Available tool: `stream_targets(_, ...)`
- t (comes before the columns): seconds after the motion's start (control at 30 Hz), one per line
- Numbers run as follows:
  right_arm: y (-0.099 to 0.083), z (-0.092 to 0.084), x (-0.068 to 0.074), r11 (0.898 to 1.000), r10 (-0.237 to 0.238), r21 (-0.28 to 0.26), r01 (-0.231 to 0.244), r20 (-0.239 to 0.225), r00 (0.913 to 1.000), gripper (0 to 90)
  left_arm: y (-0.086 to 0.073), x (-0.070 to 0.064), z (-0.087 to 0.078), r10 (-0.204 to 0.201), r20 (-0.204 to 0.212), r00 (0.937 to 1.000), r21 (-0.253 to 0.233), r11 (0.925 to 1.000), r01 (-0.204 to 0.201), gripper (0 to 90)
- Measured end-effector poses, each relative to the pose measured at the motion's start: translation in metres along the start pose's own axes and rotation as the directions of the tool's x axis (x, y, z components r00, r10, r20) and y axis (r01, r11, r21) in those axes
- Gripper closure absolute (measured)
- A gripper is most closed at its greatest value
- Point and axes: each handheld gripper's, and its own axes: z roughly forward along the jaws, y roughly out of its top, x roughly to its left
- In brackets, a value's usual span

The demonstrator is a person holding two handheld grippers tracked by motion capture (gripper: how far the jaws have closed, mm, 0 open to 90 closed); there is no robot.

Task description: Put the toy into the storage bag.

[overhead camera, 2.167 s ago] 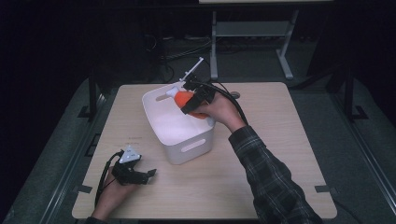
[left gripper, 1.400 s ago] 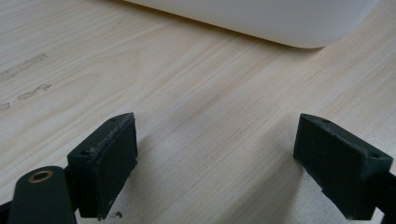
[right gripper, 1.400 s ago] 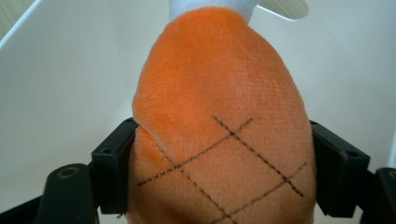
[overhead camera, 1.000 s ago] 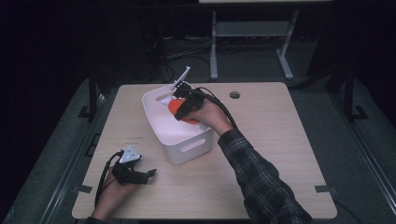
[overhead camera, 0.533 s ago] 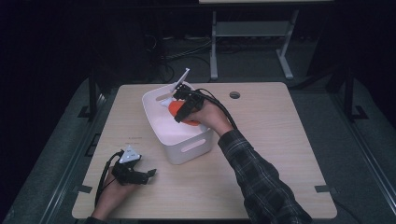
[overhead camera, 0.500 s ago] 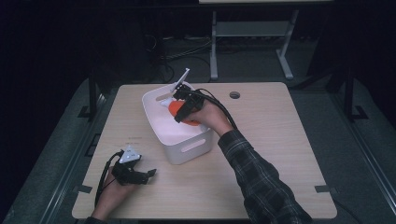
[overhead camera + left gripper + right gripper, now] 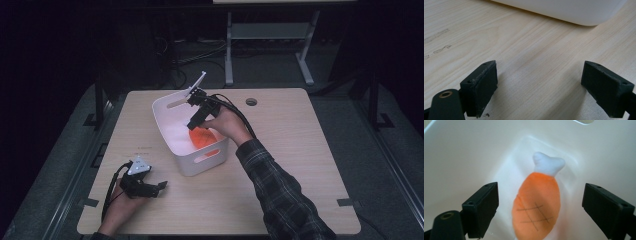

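Setting: probably a lab or recording studio. Evidence: lone wooden table [image 7: 300, 150] with cable hole [image 7: 251, 102], black surroundings, floor cables [image 7: 200, 55], metal stand [image 7: 270, 37] behind.

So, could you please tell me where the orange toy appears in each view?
High view: toy lies inside the white bin, mid-table, below the right gripper.
Right gripper view: toy at centre, on the bin floor, between open jaws.
Left gripper view: not in it.
Shared landmark: the bin, whose wall runs along the top there.
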Motion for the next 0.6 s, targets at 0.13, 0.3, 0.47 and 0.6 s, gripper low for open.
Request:
stream_targets(0.13, -0.005, -0.008, -0.001, 1.000, 0.000, -0.018, -0.001, -0.007, 1.0000, 13.6, 0.000, 0.000, 0.000, 0.000, 0.001, 1.0000, 0.003, 1.0000, 0.000, 13.0)
stream_targets(0.3, -0.015, -0.021, -0.003, 0.999, -0.001, -0.047, 0.000, -0.004, 1.0000, 13.6, 0.000, 0.000, 0.000, 0.000, 0.000, 1.0000, 0.002, 1.0000, 0.000, 13.0)
stream_targets(0.47, -0.028, -0.034, -0.008, 0.997, 0.011, -0.076, -0.012, -0.008, 0.9999, 13.6, 0.000, 0.000, 0.000, 0.000, 0.001, 1.0000, 0.003, 1.0000, 0.000, 13.0)
stream_targets(0.6, -0.038, -0.044, -0.011, 0.995, 0.018, -0.098, -0.017, 0.004, 0.9998, 13.6, 0.000, 0.000, 0.000, 0.000, 0.001, 1.0000, 0.002, 1.0000, 0.000, 13.0)
